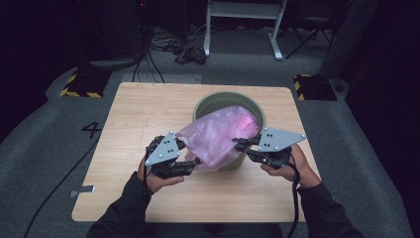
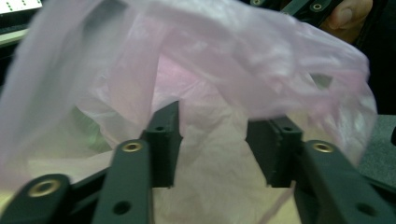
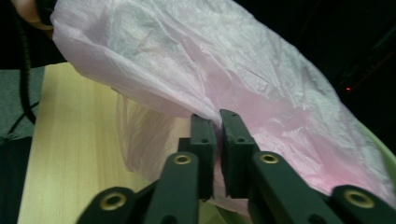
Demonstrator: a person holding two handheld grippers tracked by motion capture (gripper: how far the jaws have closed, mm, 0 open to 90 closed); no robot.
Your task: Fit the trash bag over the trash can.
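Observation:
A thin pink plastic bag [image 1: 220, 134] lies over the near side of a green bucket [image 1: 208, 100] on the wooden table [image 1: 143, 114], and its film billows toward me. My right gripper [image 1: 238, 144] is at the bag's right edge. In the right gripper view its jaws [image 3: 218, 126] stand almost together, pinching a fold of the bag [image 3: 210, 60]. My left gripper [image 1: 192, 161] is at the bag's lower left edge. Its jaws [image 2: 212, 140] stand apart, with loose bag film [image 2: 233, 56] draped over and behind them and nothing pressed between the pads.
The bucket stands right of the table's middle, toward the back. Bare tabletop [image 3: 70, 140] lies left of and in front of it. On the floor beyond are cables [image 1: 163, 47], a white frame's legs [image 1: 275, 44] and two yellow-black striped blocks [image 1: 79, 87].

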